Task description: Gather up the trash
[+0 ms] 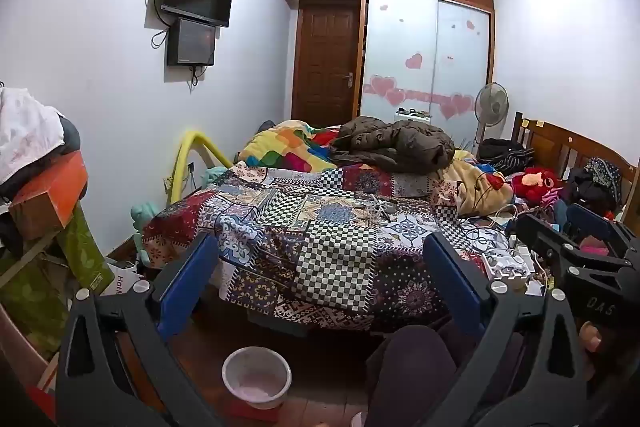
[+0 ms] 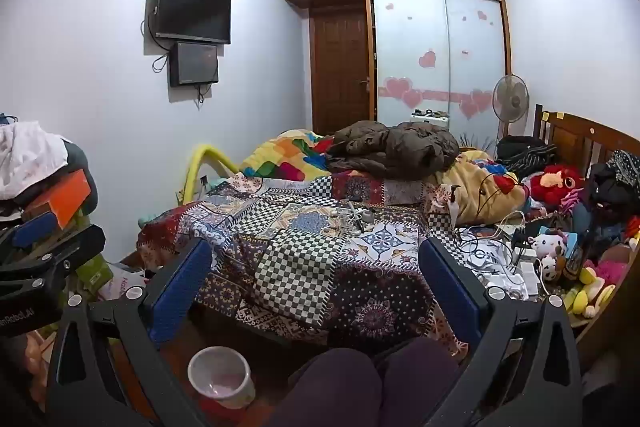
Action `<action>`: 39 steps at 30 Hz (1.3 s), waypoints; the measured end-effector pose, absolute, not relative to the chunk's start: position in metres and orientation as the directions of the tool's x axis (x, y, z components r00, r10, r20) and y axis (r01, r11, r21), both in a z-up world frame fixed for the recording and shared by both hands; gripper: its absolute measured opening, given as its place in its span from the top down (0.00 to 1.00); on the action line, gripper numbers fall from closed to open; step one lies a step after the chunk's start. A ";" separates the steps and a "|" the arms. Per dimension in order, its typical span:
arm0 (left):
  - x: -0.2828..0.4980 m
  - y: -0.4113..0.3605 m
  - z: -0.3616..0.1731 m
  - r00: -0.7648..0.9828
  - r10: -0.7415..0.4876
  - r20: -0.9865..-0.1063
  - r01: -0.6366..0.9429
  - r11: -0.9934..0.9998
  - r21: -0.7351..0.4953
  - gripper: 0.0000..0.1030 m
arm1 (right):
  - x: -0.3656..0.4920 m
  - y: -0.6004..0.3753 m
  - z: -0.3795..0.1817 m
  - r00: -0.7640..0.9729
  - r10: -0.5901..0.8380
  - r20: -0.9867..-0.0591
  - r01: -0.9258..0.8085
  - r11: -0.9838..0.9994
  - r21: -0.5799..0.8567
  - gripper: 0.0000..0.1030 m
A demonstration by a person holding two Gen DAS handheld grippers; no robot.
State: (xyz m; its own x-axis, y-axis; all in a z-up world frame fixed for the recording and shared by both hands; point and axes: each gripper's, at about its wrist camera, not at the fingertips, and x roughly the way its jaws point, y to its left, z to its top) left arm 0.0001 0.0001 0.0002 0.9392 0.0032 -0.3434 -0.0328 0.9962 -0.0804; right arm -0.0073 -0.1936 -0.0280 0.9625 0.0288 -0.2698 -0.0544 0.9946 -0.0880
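Note:
A small pile of litter, pale scraps and small bits (image 1: 378,213), lies on the patchwork bedspread (image 1: 320,247) in the middle of the bed; it also shows in the right wrist view (image 2: 356,217). A white plastic bin (image 1: 257,375) stands on the floor in front of the bed, and shows in the right wrist view too (image 2: 221,375). My left gripper (image 1: 320,283) is open and empty, held level before the bed's near edge. My right gripper (image 2: 316,283) is open and empty, beside the left one; it shows at the right edge of the left wrist view (image 1: 576,239).
A brown jacket (image 1: 394,145) and a colourful quilt (image 1: 288,147) lie at the far end of the bed. Cables, a power strip (image 2: 508,267) and plush toys (image 2: 554,183) crowd the right side. Boxes and clothes are stacked at the left (image 1: 44,187). My knees (image 2: 360,383) are below.

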 end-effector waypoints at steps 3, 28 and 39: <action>0.000 0.000 0.000 0.940 0.000 -0.342 -0.029 0.996 -0.080 0.00 | -0.008 -0.194 -0.028 0.965 0.030 -0.262 -0.055 0.995 -0.088 0.00; -0.003 0.003 -0.007 0.941 0.024 -0.338 -0.051 0.996 -0.071 0.00 | -0.009 -0.189 -0.027 0.961 0.049 -0.271 -0.074 0.994 -0.083 0.00; -0.004 0.001 -0.006 0.942 0.024 -0.335 -0.051 0.996 -0.070 0.00 | -0.011 -0.186 -0.026 0.965 0.042 -0.259 -0.068 0.993 -0.093 0.00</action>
